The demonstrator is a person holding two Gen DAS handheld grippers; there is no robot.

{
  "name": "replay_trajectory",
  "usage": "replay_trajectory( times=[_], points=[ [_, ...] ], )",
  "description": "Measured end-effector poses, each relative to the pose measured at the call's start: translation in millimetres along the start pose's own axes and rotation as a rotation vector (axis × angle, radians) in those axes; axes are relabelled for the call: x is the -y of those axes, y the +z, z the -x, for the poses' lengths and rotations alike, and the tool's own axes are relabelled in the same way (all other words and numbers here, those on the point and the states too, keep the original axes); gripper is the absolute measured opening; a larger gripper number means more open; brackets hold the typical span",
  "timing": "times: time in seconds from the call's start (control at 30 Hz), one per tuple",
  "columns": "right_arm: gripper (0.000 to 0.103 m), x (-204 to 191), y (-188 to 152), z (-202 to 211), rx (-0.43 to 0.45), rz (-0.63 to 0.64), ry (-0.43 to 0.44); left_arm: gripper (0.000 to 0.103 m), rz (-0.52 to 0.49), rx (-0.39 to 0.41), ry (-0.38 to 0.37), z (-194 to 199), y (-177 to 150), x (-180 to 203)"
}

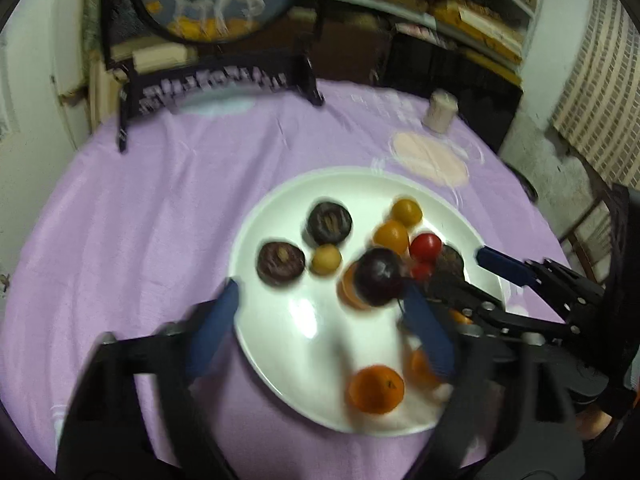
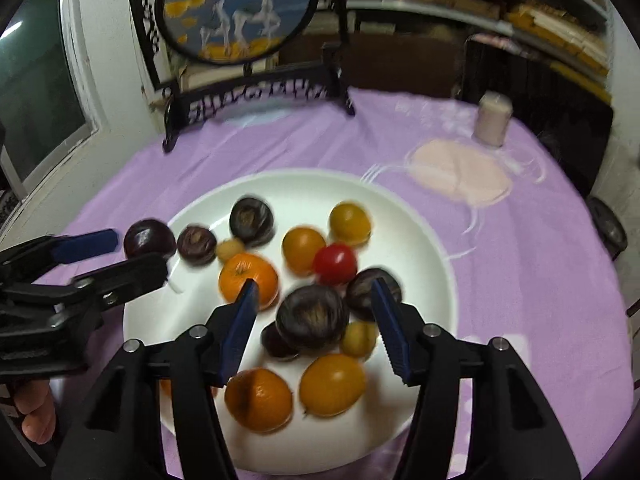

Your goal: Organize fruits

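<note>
A white plate [image 1: 288, 336] [image 2: 424, 240] on the purple cloth holds several fruits: dark purple ones, oranges [image 1: 375, 389] [image 2: 249, 279], yellow ones [image 2: 332, 385] and a red tomato [image 1: 425, 246] [image 2: 335, 264]. My left gripper [image 1: 320, 320] is open above the plate, and a dark purple fruit [image 1: 379, 276] [image 2: 149, 239] sits by its right fingertip; whether it touches is unclear. My right gripper [image 2: 316, 296] is open, hovering over a dark purple fruit [image 2: 312, 317] in the plate's middle. It also shows in the left wrist view [image 1: 452, 280].
A round painted screen on a dark carved stand [image 1: 216, 80] [image 2: 256, 92] stands at the table's back. A small pale cup [image 1: 440, 112] [image 2: 493, 120] sits at the back right. Shelves with stacked books lie behind. A chair [image 1: 600, 232] is to the right.
</note>
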State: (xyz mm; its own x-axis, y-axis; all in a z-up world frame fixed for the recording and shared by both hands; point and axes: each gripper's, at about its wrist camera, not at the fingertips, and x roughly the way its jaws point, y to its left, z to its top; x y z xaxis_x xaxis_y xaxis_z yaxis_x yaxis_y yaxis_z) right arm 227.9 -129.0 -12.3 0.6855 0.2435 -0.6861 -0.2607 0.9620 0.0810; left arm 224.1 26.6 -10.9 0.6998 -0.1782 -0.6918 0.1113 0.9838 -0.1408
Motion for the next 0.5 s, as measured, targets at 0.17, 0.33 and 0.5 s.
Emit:
replay_trajectory(
  times=[0.17,0.33,0.5],
  points=[
    [0.071,22,-5,31,0.007,-0.115,0.031,0.092,-0.021,0.023,0.027,25,-9,4],
    [0.092,26,-36,77,0.042,-0.131,-0.009,0.096,-0.028,0.034,0.047,55,-39,6],
    [0.092,17,-71,98,0.018,-0.118,-0.025,0.097,-0.046,0.026,0.041,81,-65,14]
  ],
)
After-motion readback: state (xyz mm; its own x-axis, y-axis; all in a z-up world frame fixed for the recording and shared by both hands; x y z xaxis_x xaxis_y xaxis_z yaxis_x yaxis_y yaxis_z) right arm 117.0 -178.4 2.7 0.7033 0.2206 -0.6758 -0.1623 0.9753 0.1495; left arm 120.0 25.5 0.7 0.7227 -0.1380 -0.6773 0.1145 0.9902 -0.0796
